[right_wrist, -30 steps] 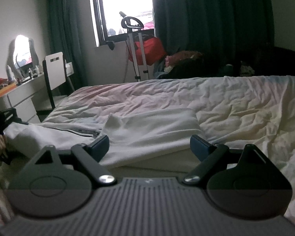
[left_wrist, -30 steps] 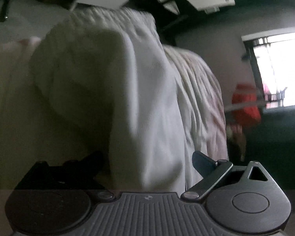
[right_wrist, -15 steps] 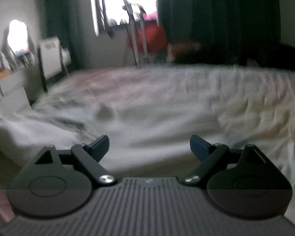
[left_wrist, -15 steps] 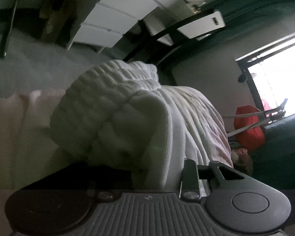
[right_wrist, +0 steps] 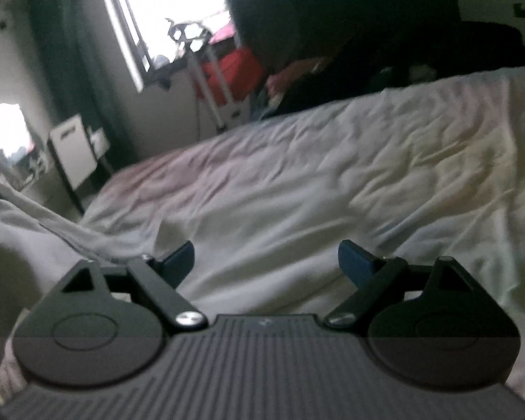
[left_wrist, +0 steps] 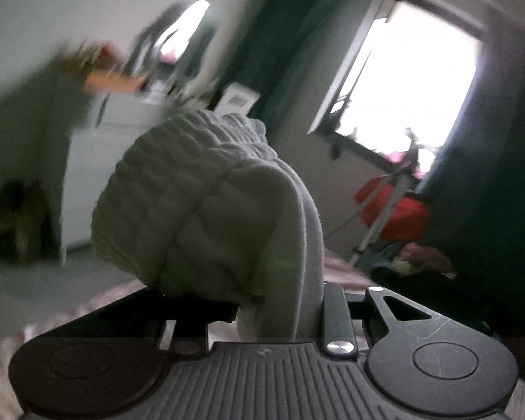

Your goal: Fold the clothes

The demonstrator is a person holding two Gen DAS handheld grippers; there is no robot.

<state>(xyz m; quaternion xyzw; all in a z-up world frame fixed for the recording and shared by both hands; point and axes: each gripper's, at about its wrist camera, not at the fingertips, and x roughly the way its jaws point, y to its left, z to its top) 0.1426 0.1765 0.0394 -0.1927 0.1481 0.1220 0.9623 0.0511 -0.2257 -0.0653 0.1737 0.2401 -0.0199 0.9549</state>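
My left gripper is shut on a white garment; its ribbed cuff or hem bunches up in front of the camera and hides the fingertips. The same white garment lies at the left of the right wrist view, stretched up to the left off the bed. My right gripper is open and empty, low over the bed sheet, just right of the garment.
A white dresser with a mirror and a white chair stand left of the bed. A bright window, dark curtains, a red bag on a metal stand and a dark heap of clothes sit behind.
My left gripper closed on the white garment and swung upward with it, the view turning from the bed to the dresser and window. My right gripper stayed open and tilted over the bed.
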